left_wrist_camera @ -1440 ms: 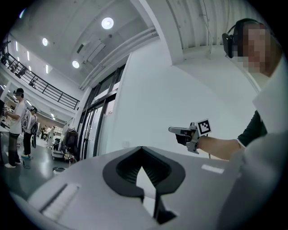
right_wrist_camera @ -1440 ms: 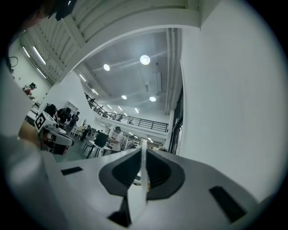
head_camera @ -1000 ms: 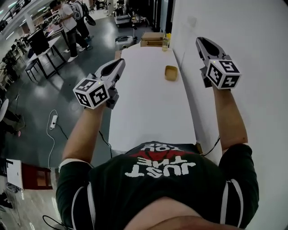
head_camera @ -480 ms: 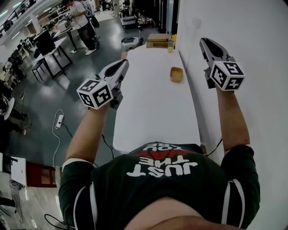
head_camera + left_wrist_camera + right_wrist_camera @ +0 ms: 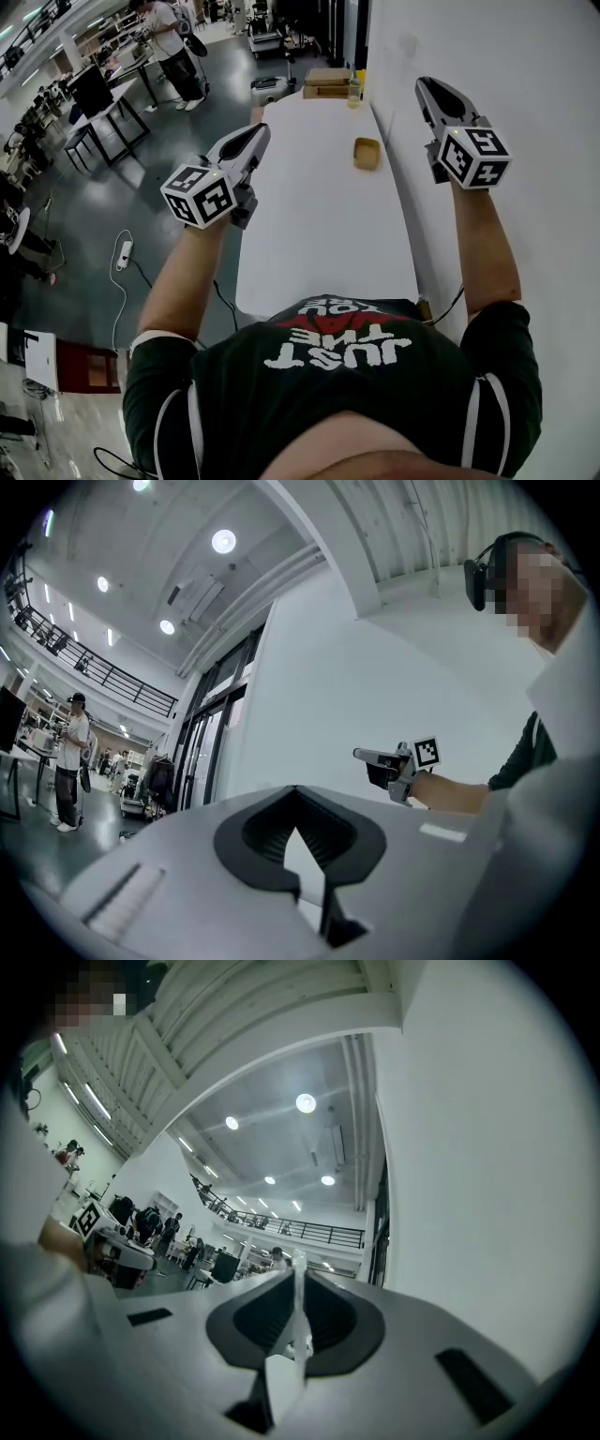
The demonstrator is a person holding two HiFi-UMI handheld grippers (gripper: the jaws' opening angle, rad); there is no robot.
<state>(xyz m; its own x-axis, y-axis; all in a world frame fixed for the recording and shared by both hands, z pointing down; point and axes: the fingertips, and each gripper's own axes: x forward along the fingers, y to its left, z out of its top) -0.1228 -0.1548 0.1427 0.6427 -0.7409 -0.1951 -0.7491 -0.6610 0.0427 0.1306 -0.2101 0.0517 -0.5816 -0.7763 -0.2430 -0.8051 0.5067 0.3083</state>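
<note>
Above the white desk (image 5: 314,239), the left tongs (image 5: 255,134) and right tongs (image 5: 427,89) hang raised, both clenched on nothing. Hold them level and clear of the wall (image 5: 534,66). The small tan tray (image 5: 367,153) lies on the desk ahead, nearer the right tongs; its contents cannot be made out.

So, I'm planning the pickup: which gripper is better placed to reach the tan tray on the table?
Right, probably: the right gripper shows nearer the tan tray, on its wall side; the left gripper hangs beyond the table's opposite edge.
</note>
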